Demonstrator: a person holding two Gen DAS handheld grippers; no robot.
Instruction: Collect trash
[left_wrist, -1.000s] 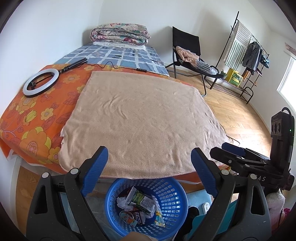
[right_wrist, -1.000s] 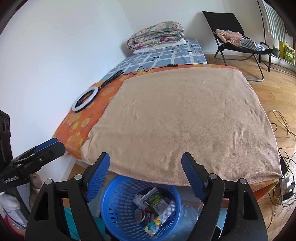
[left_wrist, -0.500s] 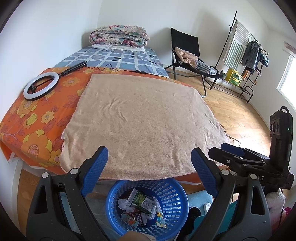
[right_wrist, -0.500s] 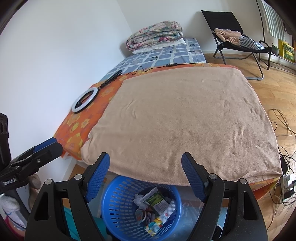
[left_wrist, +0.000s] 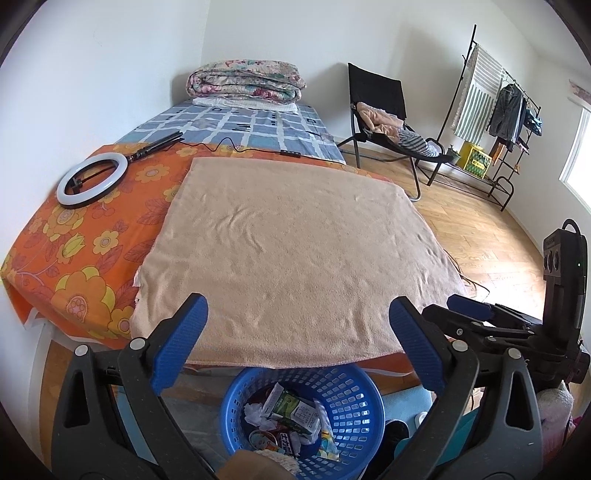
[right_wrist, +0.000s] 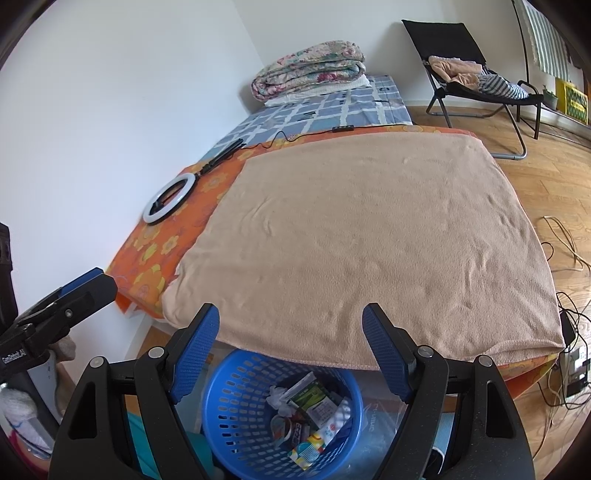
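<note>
A blue plastic basket (left_wrist: 354, 391) stands on the floor at the foot of the bed; it also shows in the right wrist view (right_wrist: 236, 406). It holds trash (left_wrist: 291, 413): a green and white carton, crumpled paper and wrappers, also seen in the right wrist view (right_wrist: 314, 410). My left gripper (left_wrist: 297, 317) is open and empty above the basket. My right gripper (right_wrist: 290, 319) is open and empty above the basket too. The right gripper shows at the right of the left wrist view (left_wrist: 476, 314), and the left gripper at the left of the right wrist view (right_wrist: 85, 291).
A beige towel (left_wrist: 295, 251) covers the bed over an orange flowered sheet (left_wrist: 85, 236). A ring light (left_wrist: 92, 181) lies at the left, folded quilts (left_wrist: 245, 81) at the head. A black chair (left_wrist: 380, 110) and a clothes rack (left_wrist: 495, 110) stand at the right. Cables (right_wrist: 565, 332) lie on the floor.
Both grippers have drifted slightly back and up, so the bed sits a little lower in view. Both stay open and empty.
</note>
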